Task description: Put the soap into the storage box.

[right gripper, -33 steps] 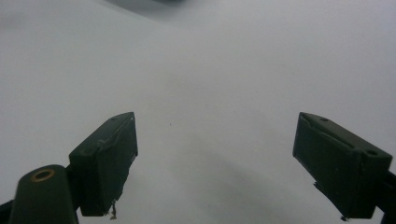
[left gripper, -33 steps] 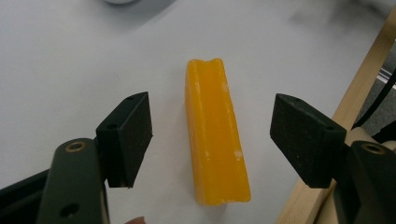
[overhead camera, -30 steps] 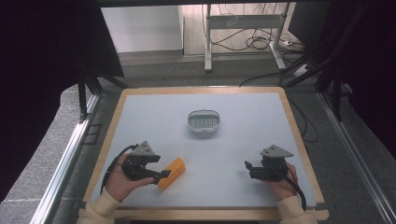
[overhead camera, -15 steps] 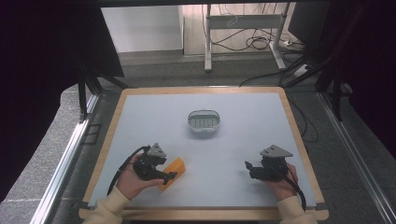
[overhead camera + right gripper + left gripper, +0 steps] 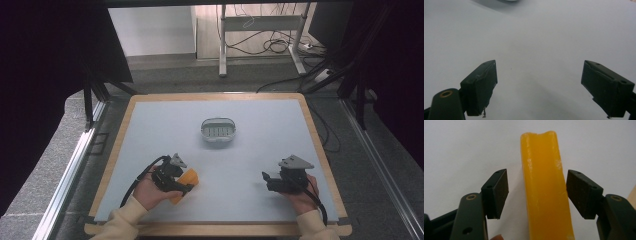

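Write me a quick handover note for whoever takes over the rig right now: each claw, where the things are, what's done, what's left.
Left claw: open, jaws either side of the orange block, not yet closed on it; a gap shows on each side.
Right claw: open, holding nothing, over bare table at the near right.
Orange block: lying on the table, near left.
Small basket: mid-table, looks empty.
Done: left claw lined up on the block.
Left: close, lift; the basket is probably where the block goes.
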